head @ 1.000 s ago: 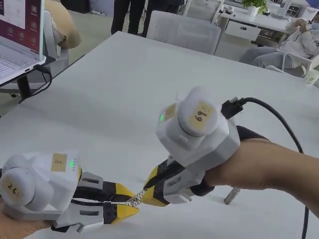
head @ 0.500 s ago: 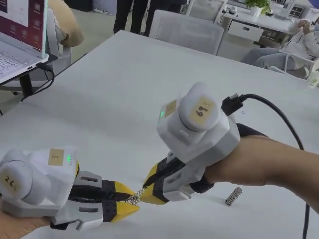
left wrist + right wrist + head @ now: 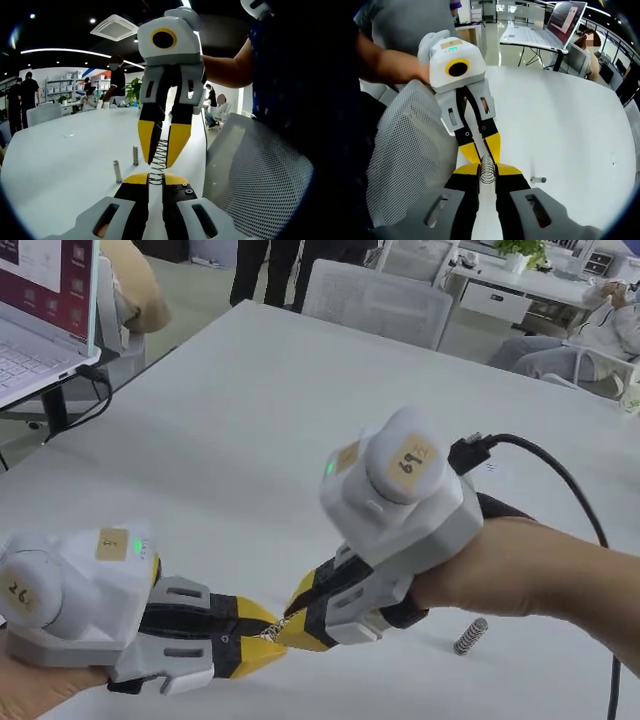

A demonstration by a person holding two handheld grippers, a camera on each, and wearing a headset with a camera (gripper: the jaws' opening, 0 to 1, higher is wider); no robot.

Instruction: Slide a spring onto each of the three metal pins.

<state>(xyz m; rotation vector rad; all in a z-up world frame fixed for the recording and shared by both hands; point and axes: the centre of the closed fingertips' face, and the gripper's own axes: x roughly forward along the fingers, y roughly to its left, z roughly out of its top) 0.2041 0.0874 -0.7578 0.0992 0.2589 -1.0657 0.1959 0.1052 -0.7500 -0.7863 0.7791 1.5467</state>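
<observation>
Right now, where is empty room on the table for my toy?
Bare table stretches between the laptop and the far chair. Crowded near you: left hand-held gripper and right hand-held gripper pinch a spring, with a loose spring beside.

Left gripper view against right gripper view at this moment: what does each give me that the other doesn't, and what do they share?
Left gripper view: the right hand-held gripper seen from the front, with a bare pin standing on the table behind it, next to a second pin that appears to carry a spring.

Right gripper view: the left hand-held gripper seen from the front, a laptop on a stand, and a small pin on the table.

Both: the held spring pinched between the two grippers, the white table and a mesh chair back.
</observation>
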